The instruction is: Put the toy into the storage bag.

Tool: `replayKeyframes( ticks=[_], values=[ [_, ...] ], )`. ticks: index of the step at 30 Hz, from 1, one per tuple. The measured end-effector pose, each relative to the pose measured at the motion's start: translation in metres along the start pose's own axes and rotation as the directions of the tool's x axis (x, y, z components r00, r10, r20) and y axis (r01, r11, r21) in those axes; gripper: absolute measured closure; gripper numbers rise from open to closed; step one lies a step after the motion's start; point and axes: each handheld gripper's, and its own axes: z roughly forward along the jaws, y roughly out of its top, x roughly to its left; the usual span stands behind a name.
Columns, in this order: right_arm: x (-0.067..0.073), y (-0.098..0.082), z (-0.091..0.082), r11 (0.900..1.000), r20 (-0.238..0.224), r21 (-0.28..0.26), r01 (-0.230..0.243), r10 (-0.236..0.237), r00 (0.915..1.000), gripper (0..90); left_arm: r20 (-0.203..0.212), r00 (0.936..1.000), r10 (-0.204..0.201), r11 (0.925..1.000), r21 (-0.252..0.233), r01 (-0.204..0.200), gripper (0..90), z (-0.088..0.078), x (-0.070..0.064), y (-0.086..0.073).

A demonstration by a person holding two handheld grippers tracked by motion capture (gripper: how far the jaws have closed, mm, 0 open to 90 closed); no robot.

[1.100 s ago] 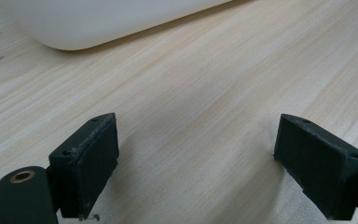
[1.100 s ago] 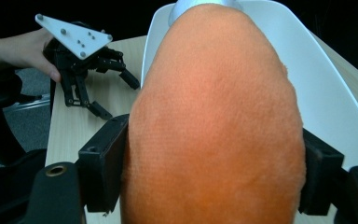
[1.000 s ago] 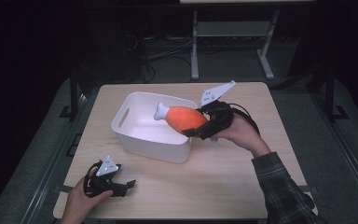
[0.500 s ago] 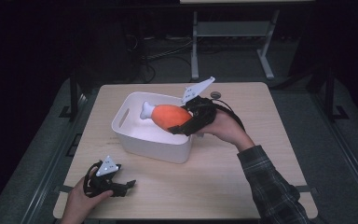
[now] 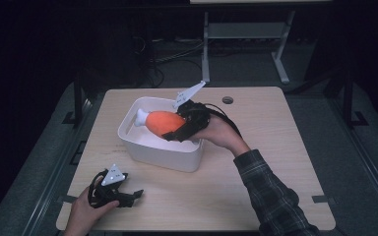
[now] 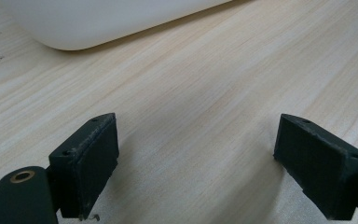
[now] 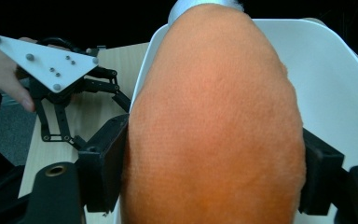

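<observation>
Right tool (image 5: 173, 132): closed on the orange toy (image 5: 163, 120), which is squeezed on both sides so it cannot drop.
Toy: held in the air over the white tub (image 5: 177, 158), its white tip pointed away from the hand; it is probably meant to go in.
Left tool (image 5: 128, 195): open, nothing held, rested on the table (image 5: 275, 147) near the tub, out of the way.

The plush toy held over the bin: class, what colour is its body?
Orange, with a white tip; the toy shows best in the right gripper view, clamped by the right gripper.
</observation>
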Motion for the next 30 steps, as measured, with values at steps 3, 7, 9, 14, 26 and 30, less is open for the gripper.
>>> replayKeyframes(
  ticks=[3, 7, 9, 14, 26, 30],
  values=[
    [0.000, 0.003, 0.006, 1.000, -0.004, 0.007, -0.003, 0.003, 1.0000, 24.7, 0.000, 1.0000, 0.002, 1.0000, 0.001, -0.002, 12.9, 0.000, 0.000, 0.000],
    [0.000, 0.005, 0.013, 1.000, -0.007, 0.012, -0.006, 0.006, 1.0000, 24.7, 0.000, 1.0000, 0.001, 1.0000, 0.001, -0.001, 12.8, 0.000, 0.000, 0.000],
    [-0.001, 0.005, 0.017, 1.000, -0.009, 0.012, -0.007, 0.007, 0.9999, 24.6, 0.000, 1.0000, 0.001, 1.0000, 0.001, -0.001, 12.8, 0.000, 0.000, 0.000],
    [0.000, 0.006, 0.026, 1.000, -0.019, 0.026, -0.008, 0.008, 0.9998, 24.6, 0.000, 1.0000, 0.002, 1.0000, 0.001, -0.002, 12.8, 0.000, 0.000, 0.000],
    [0.001, 0.006, 0.038, 0.998, -0.034, 0.060, -0.008, 0.010, 0.9994, 24.0, 0.000, 1.0000, 0.001, 1.0000, 0.001, -0.001, 12.9, 0.000, 0.000, 0.000],
    [0.001, 0.006, 0.039, 0.998, -0.039, 0.067, -0.009, 0.011, 0.9992, 22.9, 0.000, 1.0000, 0.001, 1.0000, 0.001, -0.001, 12.9, 0.000, 0.000, 0.000]
  ],
)
